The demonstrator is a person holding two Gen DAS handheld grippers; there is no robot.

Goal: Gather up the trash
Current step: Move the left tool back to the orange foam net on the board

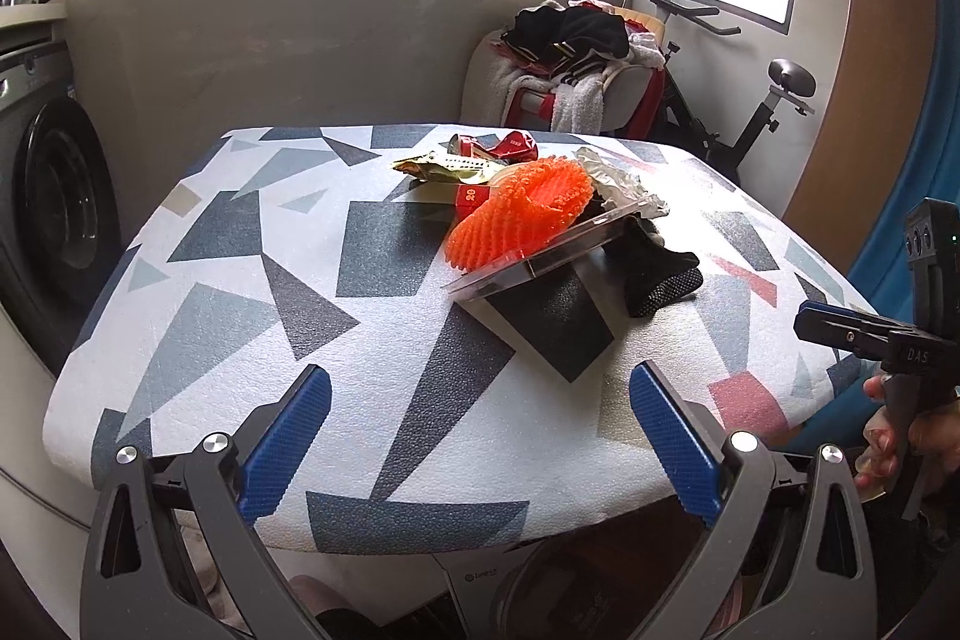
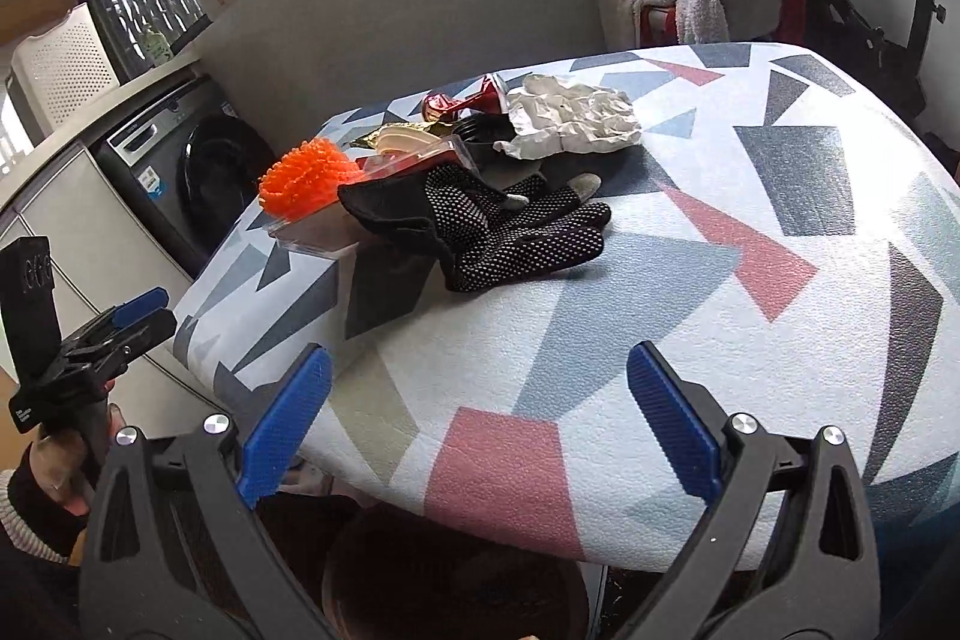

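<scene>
Orange foam net (image 1: 522, 211) crowds black glove (image 2: 510, 232); both grippers' fingers (image 1: 288, 436) (image 2: 672, 430) gape empty.

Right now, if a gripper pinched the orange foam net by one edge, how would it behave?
The orange foam net is open mesh foam, so probably very light and floppy, sagging when lifted. It lies on the tilted clear plastic tray, so a push might slide it off. Its bumpy weave should grip well.
</scene>
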